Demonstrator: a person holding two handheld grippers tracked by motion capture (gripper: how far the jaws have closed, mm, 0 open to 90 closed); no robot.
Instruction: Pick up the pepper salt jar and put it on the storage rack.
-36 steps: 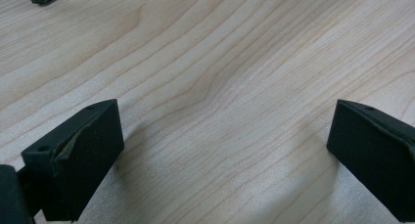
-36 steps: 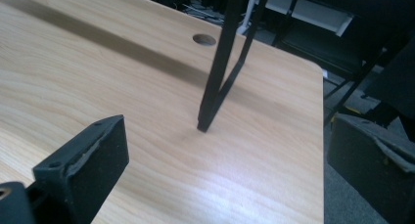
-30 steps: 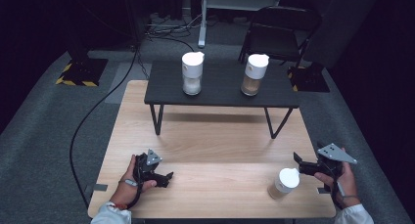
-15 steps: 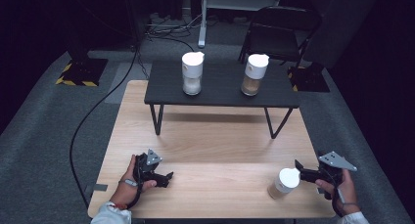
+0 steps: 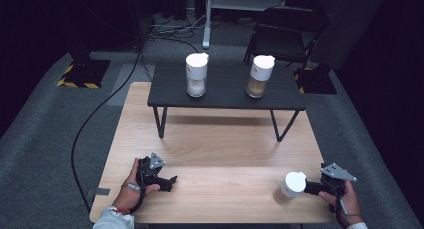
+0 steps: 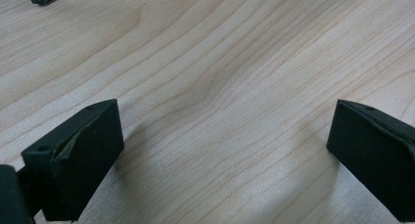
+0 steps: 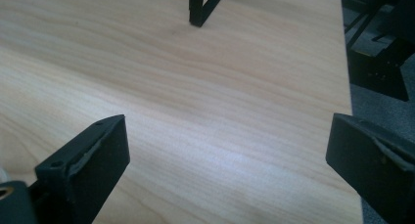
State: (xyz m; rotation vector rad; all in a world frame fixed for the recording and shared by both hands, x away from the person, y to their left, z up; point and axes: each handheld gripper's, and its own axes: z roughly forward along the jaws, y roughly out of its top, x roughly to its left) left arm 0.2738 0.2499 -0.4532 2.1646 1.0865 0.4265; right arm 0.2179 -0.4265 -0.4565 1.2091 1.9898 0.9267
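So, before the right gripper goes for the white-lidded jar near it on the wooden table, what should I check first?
1. Right gripper open: ok, its jaws stand wide apart with only wood between them.
2. Right gripper aimed at the white-lidded clear jar: not ok, its own view looks past the jar; in the high view the jar stands just left of it.
3. Jar upright on the light wooden table: ok.
4. Lid seated: cannot tell.
5. Left gripper out of the way: ok, open, low at the table's near left.
6. Room on the small black table between its two lidded jars: ok.
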